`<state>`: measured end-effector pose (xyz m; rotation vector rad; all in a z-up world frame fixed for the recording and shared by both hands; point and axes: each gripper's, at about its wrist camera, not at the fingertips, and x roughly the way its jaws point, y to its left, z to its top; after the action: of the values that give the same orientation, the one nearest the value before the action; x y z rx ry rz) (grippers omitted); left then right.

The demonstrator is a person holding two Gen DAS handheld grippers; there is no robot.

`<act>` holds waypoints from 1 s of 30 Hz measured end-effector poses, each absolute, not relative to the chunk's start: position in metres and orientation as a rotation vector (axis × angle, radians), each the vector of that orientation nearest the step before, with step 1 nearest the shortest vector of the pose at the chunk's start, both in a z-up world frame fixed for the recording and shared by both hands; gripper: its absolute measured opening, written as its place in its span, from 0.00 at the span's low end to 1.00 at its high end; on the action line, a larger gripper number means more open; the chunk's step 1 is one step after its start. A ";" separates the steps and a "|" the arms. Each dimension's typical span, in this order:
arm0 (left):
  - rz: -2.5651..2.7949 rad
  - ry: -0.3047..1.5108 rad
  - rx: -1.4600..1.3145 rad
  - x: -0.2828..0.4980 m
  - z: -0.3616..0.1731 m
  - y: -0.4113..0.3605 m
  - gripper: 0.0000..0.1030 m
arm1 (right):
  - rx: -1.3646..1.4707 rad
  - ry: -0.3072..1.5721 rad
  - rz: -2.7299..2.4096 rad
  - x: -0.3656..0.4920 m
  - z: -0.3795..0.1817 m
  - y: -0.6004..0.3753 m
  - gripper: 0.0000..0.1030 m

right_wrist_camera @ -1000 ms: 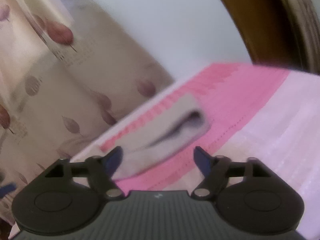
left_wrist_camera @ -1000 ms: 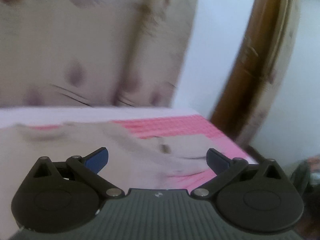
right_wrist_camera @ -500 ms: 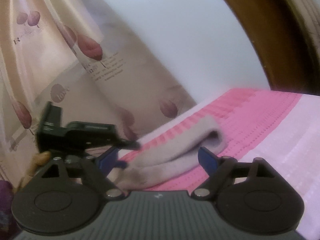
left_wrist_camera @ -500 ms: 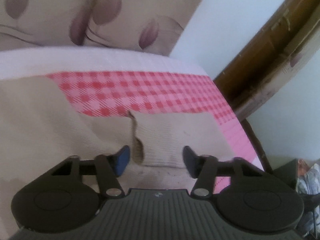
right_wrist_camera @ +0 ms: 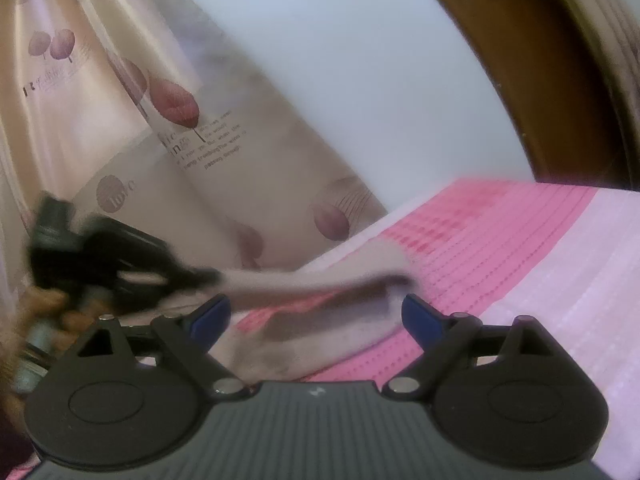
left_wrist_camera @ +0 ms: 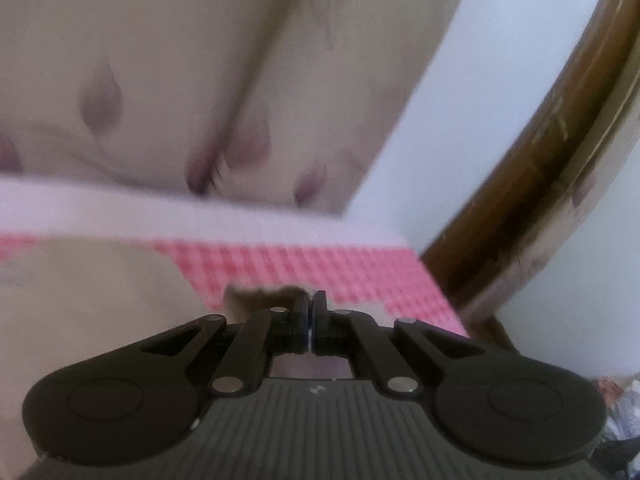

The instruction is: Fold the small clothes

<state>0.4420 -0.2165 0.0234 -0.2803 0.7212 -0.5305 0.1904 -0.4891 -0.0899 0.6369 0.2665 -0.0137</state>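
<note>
The left gripper (left_wrist_camera: 311,316) has its jaws pinched together on an edge of the beige garment (right_wrist_camera: 304,312), which lies on the pink checked bedcover (right_wrist_camera: 500,240); the right gripper (right_wrist_camera: 316,316) is wide and opening, empty. A thin pinch could slip as the cloth lifts, spoiling the fold. The garment stretches just ahead of the right gripper's blue pads (right_wrist_camera: 420,312).

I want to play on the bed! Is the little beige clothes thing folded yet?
Not yet. The left hand-held gripper has shut on one end of the beige garment and holds it up off the pink checked cloth. The right hand-held gripper is opening, gripping nothing. No finished fold shows; folding and laying it flat remain.
</note>
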 end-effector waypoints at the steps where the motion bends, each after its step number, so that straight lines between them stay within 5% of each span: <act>1: -0.513 0.696 -0.283 0.439 0.034 -0.206 0.00 | 0.624 0.273 -0.013 0.192 -0.089 -0.487 0.91; 16: -0.312 0.569 -0.377 0.402 0.099 -0.033 0.00 | 0.161 0.516 0.047 0.273 -0.072 -0.387 0.90; 18: -0.279 0.566 -0.391 0.398 0.099 -0.008 0.00 | 0.137 0.538 0.060 0.284 -0.073 -0.378 0.84; 20: -0.230 0.573 -0.414 0.398 0.090 0.018 0.00 | 0.119 0.547 0.072 0.289 -0.073 -0.369 0.53; 21: -0.206 0.582 -0.426 0.396 0.084 0.029 0.00 | 0.113 0.554 0.084 0.291 -0.073 -0.364 0.50; 30: -0.027 0.691 -0.537 0.393 0.001 0.116 0.00 | -0.015 0.551 0.160 0.292 -0.073 -0.317 0.49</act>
<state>0.3927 0.1157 0.0006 -0.5369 0.6915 -0.0271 0.2919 -0.3173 -0.0735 -0.0155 0.5514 0.1602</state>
